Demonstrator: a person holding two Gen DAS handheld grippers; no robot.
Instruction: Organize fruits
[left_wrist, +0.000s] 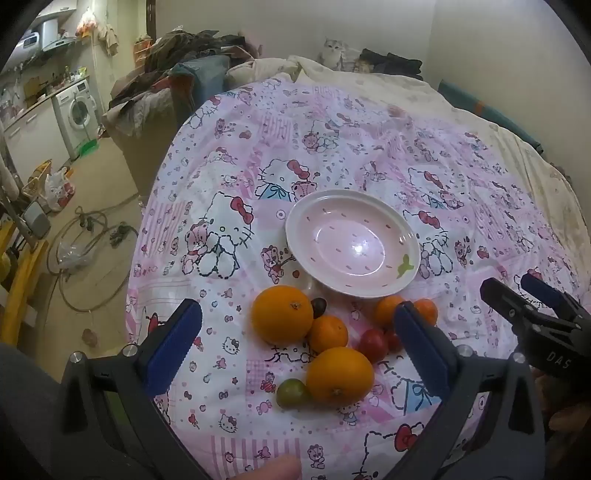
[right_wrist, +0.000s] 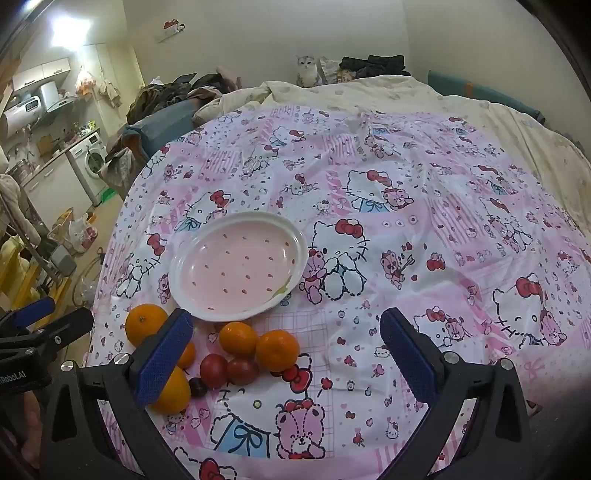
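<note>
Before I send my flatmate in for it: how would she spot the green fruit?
Find the pink plate on the Hello Kitty sheet; the fruit is piled on its near side. At the pile's nearest edge, touching a big orange, sits the small green fruit. It is the only green one among orange and red.

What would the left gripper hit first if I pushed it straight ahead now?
Probably the small orange in the fruit cluster, which lies between the open left gripper's fingers, with the pink plate beyond it. Depth is hard to judge.
</note>
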